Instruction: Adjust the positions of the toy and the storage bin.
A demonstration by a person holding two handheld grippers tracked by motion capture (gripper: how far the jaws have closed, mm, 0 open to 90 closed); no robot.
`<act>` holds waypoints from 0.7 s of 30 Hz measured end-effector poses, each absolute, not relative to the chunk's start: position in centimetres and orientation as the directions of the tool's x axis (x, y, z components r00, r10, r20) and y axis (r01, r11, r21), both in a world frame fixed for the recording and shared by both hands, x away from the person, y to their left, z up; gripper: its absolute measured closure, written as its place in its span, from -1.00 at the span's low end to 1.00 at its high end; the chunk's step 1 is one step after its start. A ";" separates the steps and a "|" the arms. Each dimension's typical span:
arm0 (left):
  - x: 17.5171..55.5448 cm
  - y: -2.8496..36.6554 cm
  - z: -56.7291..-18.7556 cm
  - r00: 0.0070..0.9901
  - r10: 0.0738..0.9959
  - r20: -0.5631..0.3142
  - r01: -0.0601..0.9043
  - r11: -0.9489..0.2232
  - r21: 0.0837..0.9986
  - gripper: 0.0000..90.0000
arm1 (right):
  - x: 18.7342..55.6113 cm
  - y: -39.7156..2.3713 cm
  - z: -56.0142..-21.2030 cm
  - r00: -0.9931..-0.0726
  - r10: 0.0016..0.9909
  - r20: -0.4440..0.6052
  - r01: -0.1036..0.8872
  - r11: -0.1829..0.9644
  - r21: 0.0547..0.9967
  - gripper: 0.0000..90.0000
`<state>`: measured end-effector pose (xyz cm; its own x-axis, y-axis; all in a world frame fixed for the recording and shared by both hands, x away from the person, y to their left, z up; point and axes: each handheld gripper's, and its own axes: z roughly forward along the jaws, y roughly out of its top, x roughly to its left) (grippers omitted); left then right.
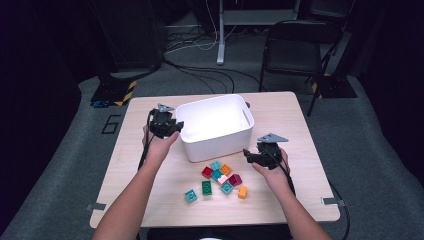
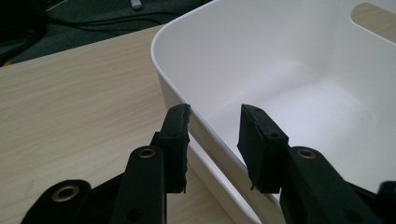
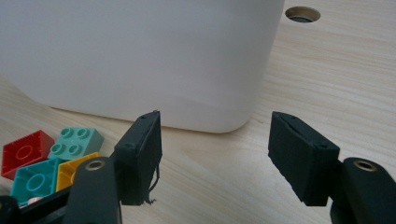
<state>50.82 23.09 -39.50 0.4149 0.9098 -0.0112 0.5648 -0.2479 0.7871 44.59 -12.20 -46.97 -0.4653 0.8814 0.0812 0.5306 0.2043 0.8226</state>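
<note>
1. Left gripper (image 1: 176, 126): at the white plastic bin's (image 1: 227, 131) 9 o'clock rim in the high view; left gripper view shows one jaw outside the wall and one inside, straddling the rim (image 2: 205, 122); jaws clenched on that rim.
2. Right gripper (image 1: 248, 156): at roughly 5 o'clock of the bin, just off its near right corner; jaws spread wide, nothing between them; right gripper view looks past the pads at the bin's outer wall (image 3: 140, 56) and bare tabletop; released.
3. Bin: upright, centre-back of the wooden table (image 1: 125, 165); interior white, looks empty in the left gripper view; handle slot (image 2: 373, 16) visible in the far wall.
4. Toy bricks: loose cluster on the table at 6 o'clock of the bin, between the two forearms; red brick (image 1: 207, 172), teal brick (image 1: 190, 195), green brick (image 1: 206, 187), orange brick (image 1: 242, 192), magenta brick (image 1: 235, 179); none touched by either gripper.
5. Right gripper view: red, mint, teal and yellow bricks at 8 o'clock of the frame, just beside the left-hand jaw; apart from the bin wall.
</note>
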 end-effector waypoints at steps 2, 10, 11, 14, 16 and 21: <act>51.0 23.1 -39.5 0.418 0.908 -0.024 0.569 -0.241 0.786 0.43 | 44.4 -12.2 -46.9 -0.467 0.880 0.082 0.529 0.204 0.824 -0.24; 51.5 22.7 -39.9 0.447 0.891 -0.071 0.551 -0.212 0.807 0.56 | 43.9 -12.1 -46.9 -0.472 0.879 0.076 0.524 0.210 0.825 -0.25; 51.6 22.7 -39.9 0.451 0.890 -0.062 0.544 -0.219 0.810 0.56 | 43.8 -12.0 -47.0 -0.469 0.880 0.076 0.526 0.209 0.824 -0.25; 51.7 22.9 -39.9 0.463 0.883 -0.079 0.551 -0.217 0.806 0.56 | 43.8 -12.0 -47.1 -0.472 0.879 0.067 0.525 0.219 0.823 -0.25; 51.8 22.9 -39.9 0.461 0.883 -0.087 0.552 -0.209 0.807 0.56 | 43.7 -12.0 -47.2 -0.472 0.879 0.072 0.528 0.216 0.821 -0.25; 51.7 22.8 -40.1 0.468 0.879 -0.094 0.569 -0.217 0.793 0.49 | 43.7 -12.1 -47.1 -0.473 0.878 0.069 0.525 0.219 0.823 -0.25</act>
